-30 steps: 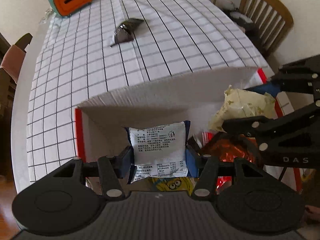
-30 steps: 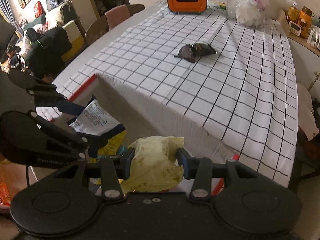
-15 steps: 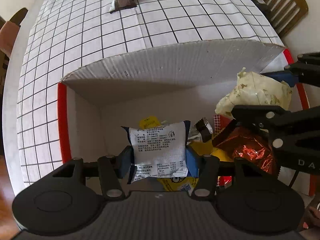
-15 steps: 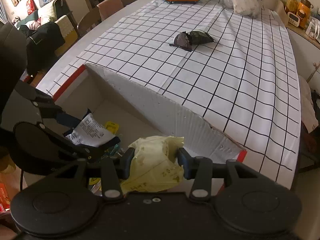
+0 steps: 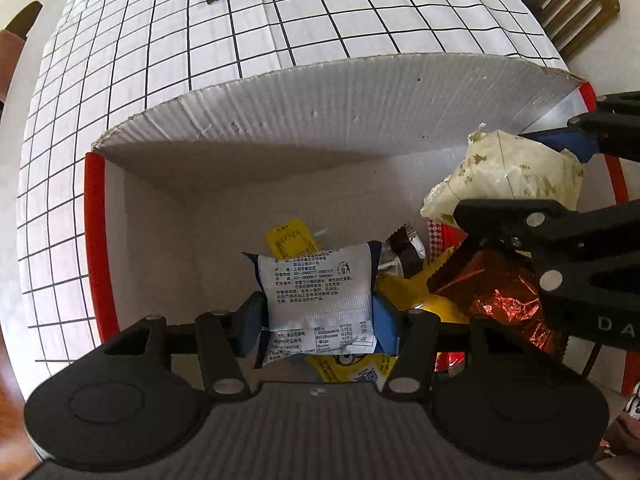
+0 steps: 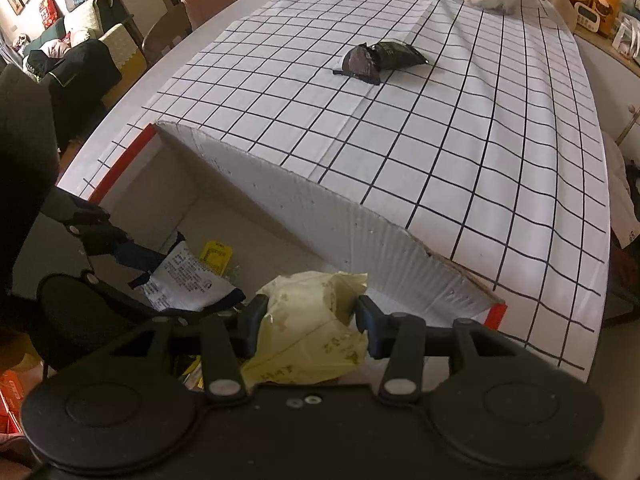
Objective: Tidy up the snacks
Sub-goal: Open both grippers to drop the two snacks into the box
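Both our grippers have sunk lower into the white cardboard box [image 5: 280,120], left gripper [image 5: 318,320] clamping the white-and-blue packet [image 5: 316,280], right gripper [image 6: 308,320] jaws easing open around the pale yellow wrapper [image 6: 308,328], box floor directly beneath.

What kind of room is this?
Probably a home dining room: a long table with a checked tablecloth, dining chairs around it, and a sofa in the living area behind.

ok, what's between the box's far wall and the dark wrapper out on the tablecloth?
Nothing: in the right wrist view, only bare checked tablecloth runs from the box wall to the dark wrapper.
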Tool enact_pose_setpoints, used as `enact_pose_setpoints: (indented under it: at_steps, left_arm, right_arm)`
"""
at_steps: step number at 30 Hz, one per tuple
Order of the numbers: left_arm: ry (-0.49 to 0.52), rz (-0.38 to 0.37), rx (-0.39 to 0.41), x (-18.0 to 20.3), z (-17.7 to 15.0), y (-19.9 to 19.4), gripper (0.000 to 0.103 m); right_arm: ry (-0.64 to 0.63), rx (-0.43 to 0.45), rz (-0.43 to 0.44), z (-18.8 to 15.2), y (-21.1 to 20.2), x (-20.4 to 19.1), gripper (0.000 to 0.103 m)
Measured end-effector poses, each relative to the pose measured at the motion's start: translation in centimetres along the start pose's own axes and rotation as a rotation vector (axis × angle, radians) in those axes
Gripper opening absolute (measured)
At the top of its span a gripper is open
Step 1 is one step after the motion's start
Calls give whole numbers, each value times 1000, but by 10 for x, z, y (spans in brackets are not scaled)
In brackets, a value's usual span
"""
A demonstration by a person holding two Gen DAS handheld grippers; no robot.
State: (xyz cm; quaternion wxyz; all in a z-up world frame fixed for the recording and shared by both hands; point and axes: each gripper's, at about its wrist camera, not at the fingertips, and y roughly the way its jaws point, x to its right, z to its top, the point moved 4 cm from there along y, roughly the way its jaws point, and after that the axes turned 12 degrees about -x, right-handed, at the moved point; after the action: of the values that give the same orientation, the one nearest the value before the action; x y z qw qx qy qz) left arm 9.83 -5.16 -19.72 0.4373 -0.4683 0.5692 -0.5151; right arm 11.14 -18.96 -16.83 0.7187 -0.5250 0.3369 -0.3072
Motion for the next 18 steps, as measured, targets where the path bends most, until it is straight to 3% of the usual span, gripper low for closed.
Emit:
enact_pose_setpoints:
  at_steps: [7,18]
  left_arm:
    - [-18,-9,28,-7,-1,-11,58]
    - [-60,-45,146,-31,-7,-52,65]
  right_arm:
    - [4,1,3,2,-3,1,58]
    - [5,57,41,4,-30,3,62]
